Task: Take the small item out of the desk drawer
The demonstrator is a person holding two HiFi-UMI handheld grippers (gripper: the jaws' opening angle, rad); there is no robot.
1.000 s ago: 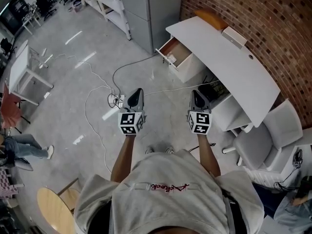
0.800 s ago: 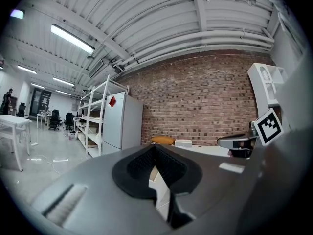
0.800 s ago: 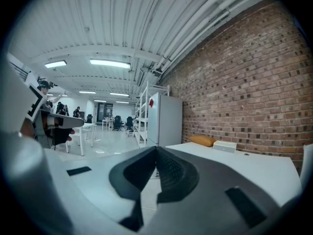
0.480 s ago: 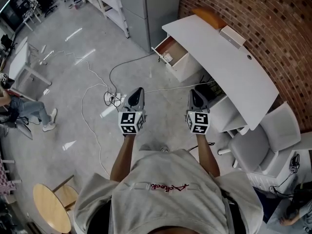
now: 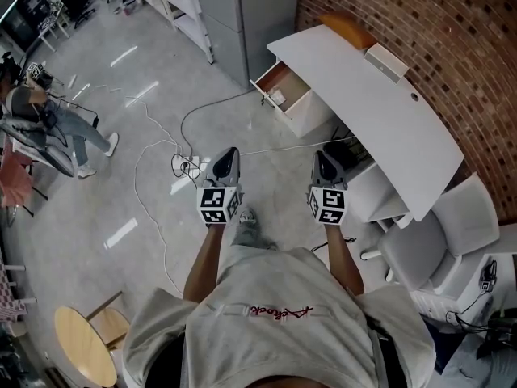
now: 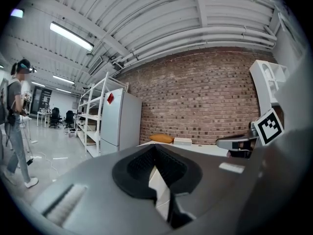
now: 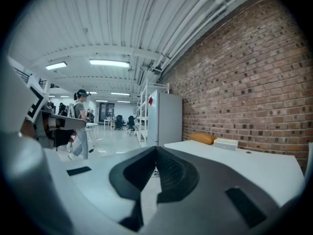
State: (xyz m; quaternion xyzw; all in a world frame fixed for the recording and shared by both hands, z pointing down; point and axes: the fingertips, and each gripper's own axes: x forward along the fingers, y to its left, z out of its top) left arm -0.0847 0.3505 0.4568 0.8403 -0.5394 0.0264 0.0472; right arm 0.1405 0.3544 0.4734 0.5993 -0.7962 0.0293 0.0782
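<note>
The white desk stands along the brick wall at the upper right of the head view. Its drawer at the left end is pulled open, showing a brown inside. A small white item lies near the drawer's front. My left gripper and right gripper are held side by side over the floor, well short of the drawer. Both are shut and hold nothing. The left gripper view shows its jaws closed, pointing toward the desk. The right gripper points along the desk.
White cables and a power strip lie on the floor ahead of me. A grey chair stands by the desk's near end. An orange cushion and a white box rest on the desk. A person walks at far left.
The view has shifted slightly toward the desk. The person at the left has moved further up the frame. Both grippers stay shut, side by side.
</note>
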